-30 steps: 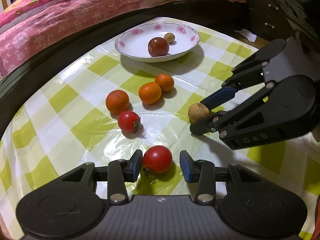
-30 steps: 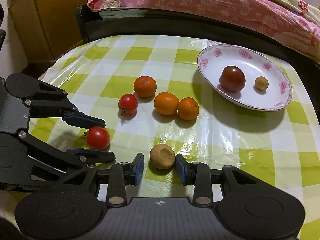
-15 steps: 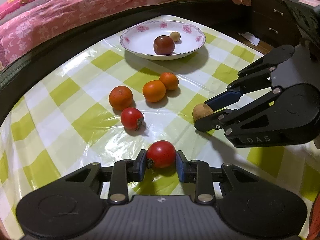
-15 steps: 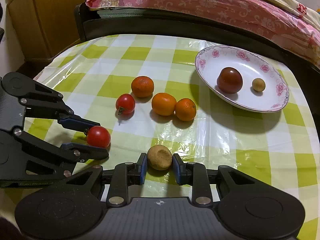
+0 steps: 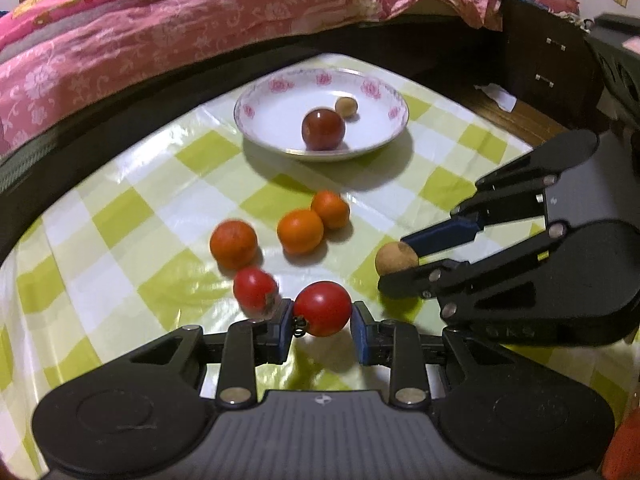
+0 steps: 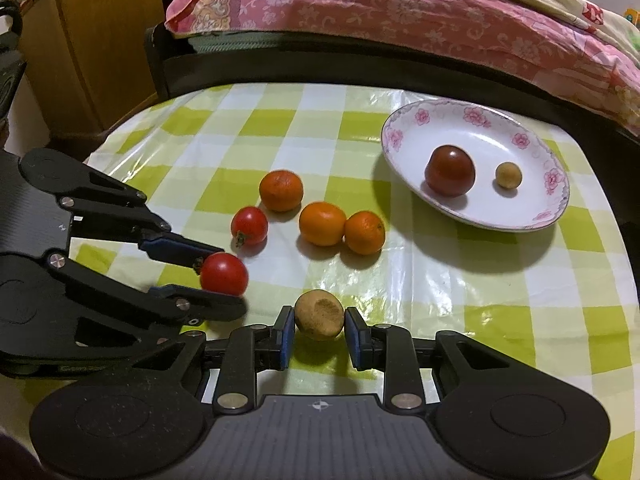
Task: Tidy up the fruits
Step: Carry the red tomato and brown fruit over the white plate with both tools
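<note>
Near the table's front edge, left tool grips a red tomato, right tool a brown fruit.

Checked tablecloth under plate, oranges

A red tomato sits clamped in the left tool, and a tan round fruit in the right tool. Another red tomato and three oranges lie mid-surface. The floral plate, near the far edge, holds a dark tomato and a small tan fruit.
</note>
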Tool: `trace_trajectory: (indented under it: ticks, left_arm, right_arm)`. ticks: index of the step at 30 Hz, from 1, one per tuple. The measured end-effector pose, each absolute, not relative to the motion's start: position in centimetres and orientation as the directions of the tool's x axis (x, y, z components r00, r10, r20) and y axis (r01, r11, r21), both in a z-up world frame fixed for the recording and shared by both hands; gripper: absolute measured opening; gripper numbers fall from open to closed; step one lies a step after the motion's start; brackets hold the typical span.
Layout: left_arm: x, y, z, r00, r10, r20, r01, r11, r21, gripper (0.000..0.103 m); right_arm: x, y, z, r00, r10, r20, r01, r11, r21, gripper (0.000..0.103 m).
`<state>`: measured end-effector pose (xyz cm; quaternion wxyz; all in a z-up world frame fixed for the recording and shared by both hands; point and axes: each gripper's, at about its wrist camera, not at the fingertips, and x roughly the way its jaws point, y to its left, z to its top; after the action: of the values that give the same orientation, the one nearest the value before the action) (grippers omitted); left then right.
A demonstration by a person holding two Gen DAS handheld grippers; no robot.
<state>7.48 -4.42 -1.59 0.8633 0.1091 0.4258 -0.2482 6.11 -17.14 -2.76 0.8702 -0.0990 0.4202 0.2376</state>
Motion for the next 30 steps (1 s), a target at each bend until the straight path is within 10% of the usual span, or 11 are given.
trace_trajectory:
  ticks: [30]
  left_arm:
    - [15.5, -8.6, 1.4, 0.62, -0.339, -0.708, 0.5, 0.866, 0.023, 0.038]
  right_arm:
    - [12.2, -21.6, 0.5, 0.684, 0.241, -0.688, -0.29, 0.956, 0.046, 0.024]
